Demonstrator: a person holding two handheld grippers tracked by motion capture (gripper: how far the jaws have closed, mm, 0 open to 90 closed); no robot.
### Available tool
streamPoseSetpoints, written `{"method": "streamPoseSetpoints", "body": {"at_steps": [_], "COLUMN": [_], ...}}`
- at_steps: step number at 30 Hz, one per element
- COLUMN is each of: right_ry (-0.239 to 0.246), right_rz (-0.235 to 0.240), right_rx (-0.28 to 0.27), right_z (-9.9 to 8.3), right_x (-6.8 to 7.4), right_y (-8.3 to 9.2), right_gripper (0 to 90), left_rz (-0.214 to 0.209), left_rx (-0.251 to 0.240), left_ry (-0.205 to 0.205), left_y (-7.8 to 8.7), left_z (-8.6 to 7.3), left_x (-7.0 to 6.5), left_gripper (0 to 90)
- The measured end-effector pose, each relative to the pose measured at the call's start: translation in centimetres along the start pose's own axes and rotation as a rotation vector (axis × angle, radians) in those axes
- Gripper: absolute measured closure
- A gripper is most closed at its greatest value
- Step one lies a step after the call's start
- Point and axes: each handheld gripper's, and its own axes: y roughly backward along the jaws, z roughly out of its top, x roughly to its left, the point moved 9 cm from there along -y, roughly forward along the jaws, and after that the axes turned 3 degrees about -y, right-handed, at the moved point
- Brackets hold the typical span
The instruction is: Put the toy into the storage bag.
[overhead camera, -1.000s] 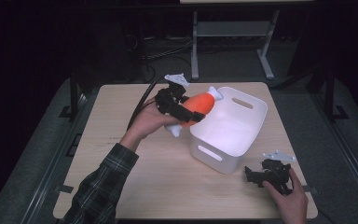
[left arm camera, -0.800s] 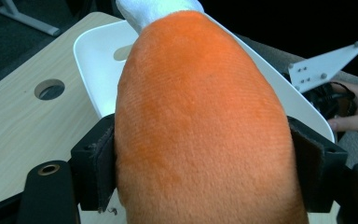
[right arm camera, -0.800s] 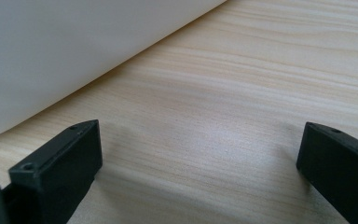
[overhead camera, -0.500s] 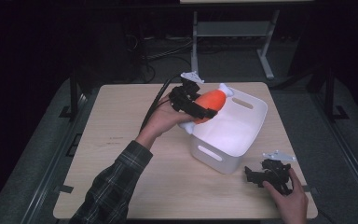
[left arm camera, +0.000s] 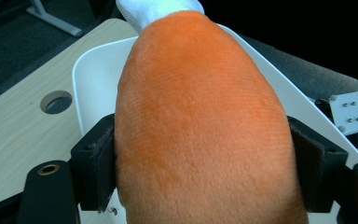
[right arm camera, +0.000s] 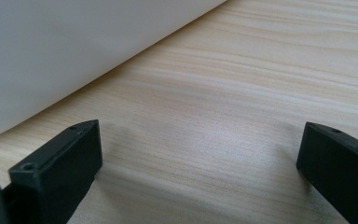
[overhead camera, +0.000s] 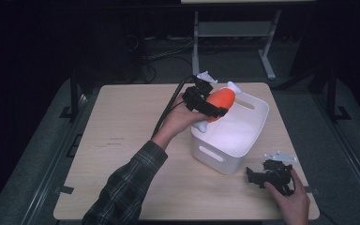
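- the left gripper (overhead camera: 212,108) pinches the orange plush toy (overhead camera: 220,101) over the white bin's (overhead camera: 243,140) far-left rim
- left gripper view: the toy's white tip (left arm camera: 158,11)
- the right gripper (right arm camera: 200,154), jaws spread, rests on the table (right arm camera: 242,93) beside the bin
- no readable writing

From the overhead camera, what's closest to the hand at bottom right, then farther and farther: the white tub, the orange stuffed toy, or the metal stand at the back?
1. White tub, just to its left.
2. Orange stuffed toy, over the tub's far rim.
3. Metal stand, on the floor behind the table.
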Motion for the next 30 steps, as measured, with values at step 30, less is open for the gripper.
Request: {"method": "streamPoseSetpoints", "body": {"at_steps": [30], "right_ry": [0.000], "right_rz": [-0.001], "right_rx": [0.001], "right_z": [0.0], "right_x": [0.0], "right_y": [0.0], "right_gripper": [0.0], "left_rz": [0.002], "left_rx": [0.105], "left_ry": [0.004], "left_y": [-3.8], "left_z": [-3.1], "left_x": [1.0], "left_gripper": [19.3]}}
